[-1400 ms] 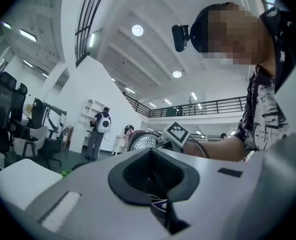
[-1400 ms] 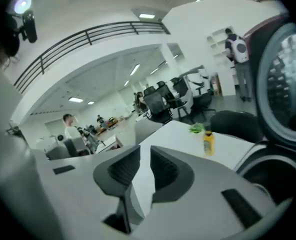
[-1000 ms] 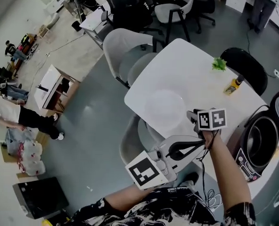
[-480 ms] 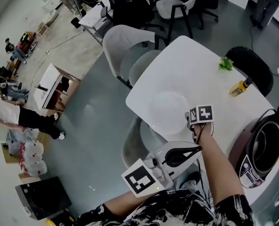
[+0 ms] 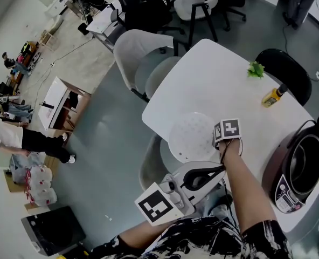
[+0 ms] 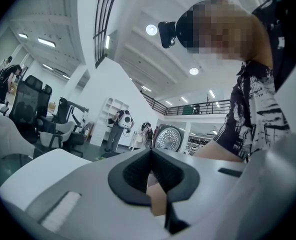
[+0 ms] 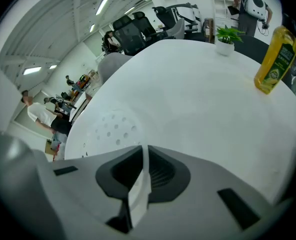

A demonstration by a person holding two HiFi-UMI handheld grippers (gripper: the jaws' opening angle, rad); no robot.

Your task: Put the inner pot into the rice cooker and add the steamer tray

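The right gripper points steeply down at the near right edge of the steamer tray. In the right gripper view its 2 jaws have just been closing and now clamp on the tray's thin white rim, which stands as a pale strip between the dark pads. The tray's perforated face spreads out to the left beyond the jaws.

The tray lies flat on the white table, close to the table's near corner. It is well apart from the rice cooker, which stands open at the table's right end. The inner pot sits inside the cooker, its pale rim ringing the dark well.

The left gripper hangs level below the table edge, just beside the person's right forearm. In the left gripper view its jaws are pressed together with nothing between them.

At the far side of the table a yellow bottle and a small green plant stand near the edge; both also show in the right gripper view, the bottle nearer than the plant. A grey chair stands beside the table's left edge.
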